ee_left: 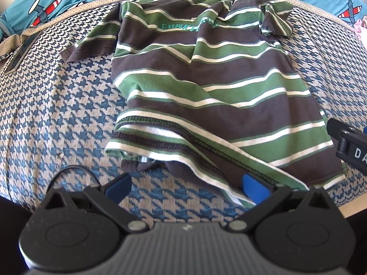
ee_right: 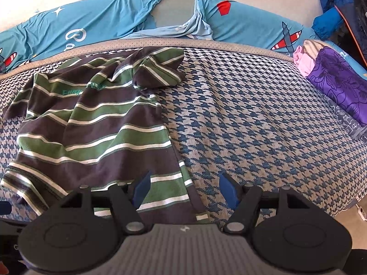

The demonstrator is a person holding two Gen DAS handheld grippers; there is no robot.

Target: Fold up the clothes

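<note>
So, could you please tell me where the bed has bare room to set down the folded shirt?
Bare houndstooth cover lies between the striped shirt and the purple folded pile. A narrower strip sits beside the shirt's other side. The head end is crowded by blue bedding.

Readable lettering
Teal letters "EHWKH" on the striped shirt [ee_left: 206, 68] chest, rest creased; "DA" on the right gripper [ee_left: 351, 146].

Houndstooth-covered bed [ee_right: 263, 119] under bright light, blue aeroplane-print bedding [ee_right: 91, 27] behind, perhaps pillows.
</note>
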